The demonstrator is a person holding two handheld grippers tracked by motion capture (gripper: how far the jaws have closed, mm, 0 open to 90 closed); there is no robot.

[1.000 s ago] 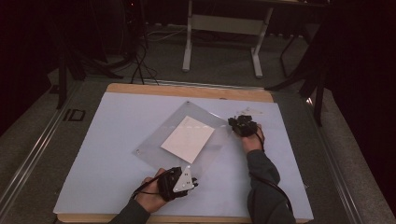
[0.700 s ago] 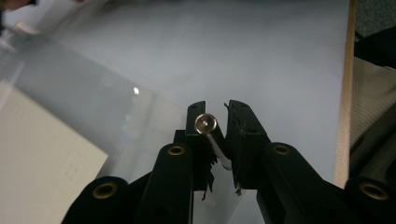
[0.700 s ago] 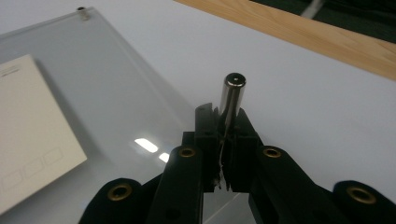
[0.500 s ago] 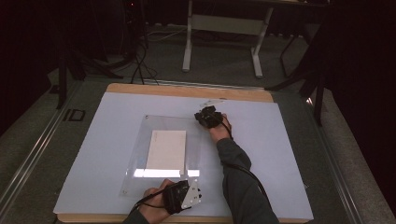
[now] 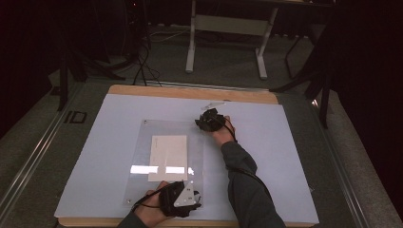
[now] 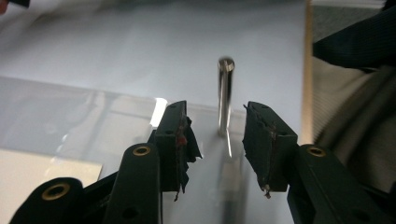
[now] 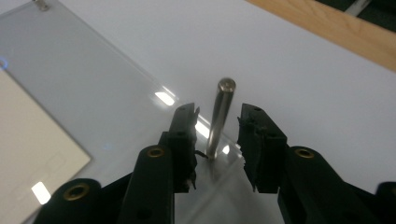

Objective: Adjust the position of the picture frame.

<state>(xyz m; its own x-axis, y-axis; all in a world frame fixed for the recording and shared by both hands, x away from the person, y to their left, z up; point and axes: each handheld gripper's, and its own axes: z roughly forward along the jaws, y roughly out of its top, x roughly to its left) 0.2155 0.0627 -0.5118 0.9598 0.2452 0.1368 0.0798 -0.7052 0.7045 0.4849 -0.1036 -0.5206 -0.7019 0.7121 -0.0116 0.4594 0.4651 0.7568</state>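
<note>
The clear acrylic sheet [image 5: 166,161] with a cream paper card [image 5: 167,157] under it lies flat on the white table top [image 5: 285,156], toward its near edge. Short metal posts [image 6: 225,95] stand at its corners. The left gripper [image 5: 183,202] at the near corner and the right gripper [image 5: 209,121] at the far corner each have jaws that have just been opening, now spread either side of a post without pressing it.

High view: fixed overhead, person's side, faces forward and down, far enough to take in the whole white tabletop [image 5: 294,156]. Left gripper view: close and low along its own jaws, aimed at a silver metal corner post [image 6: 225,95] of the clear acrylic sheet [image 6: 70,112]. Right gripper view: same close range, another silver post [image 7: 220,116]. All three share that sheet [image 5: 168,152].
</note>
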